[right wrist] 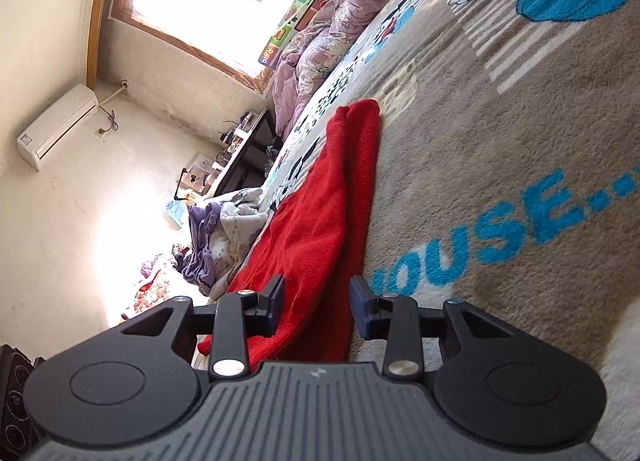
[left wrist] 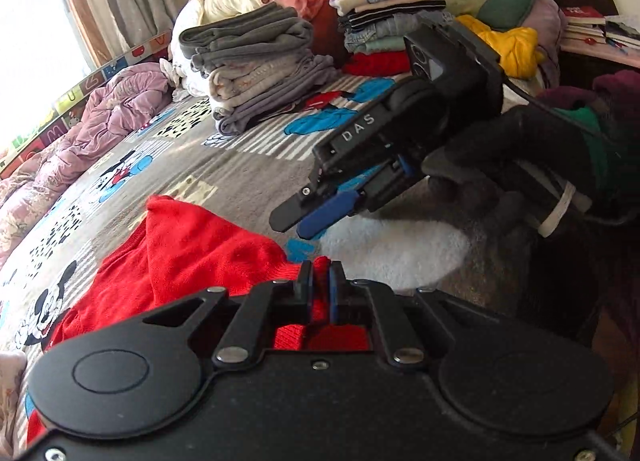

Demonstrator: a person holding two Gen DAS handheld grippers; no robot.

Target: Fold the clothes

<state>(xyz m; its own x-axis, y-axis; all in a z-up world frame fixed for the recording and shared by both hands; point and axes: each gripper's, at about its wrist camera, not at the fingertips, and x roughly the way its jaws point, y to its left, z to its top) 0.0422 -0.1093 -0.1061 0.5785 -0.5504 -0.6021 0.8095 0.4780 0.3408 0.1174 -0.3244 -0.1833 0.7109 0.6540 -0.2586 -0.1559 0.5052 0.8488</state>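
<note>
Left tongs (left wrist: 320, 293): I had them clamped on the red sweater's (left wrist: 192, 245) edge | right tongs (right wrist: 318, 307): apart, straddling its fold | sweater lay flat mid-bed (right wrist: 500, 141), near edge.

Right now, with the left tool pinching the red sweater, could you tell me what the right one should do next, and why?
Probably close the right tool on the red sweater. Its fingers stand open with the fabric between them, while the left tool is shut on another part, so a second grip would let both lift for a fold.
</note>
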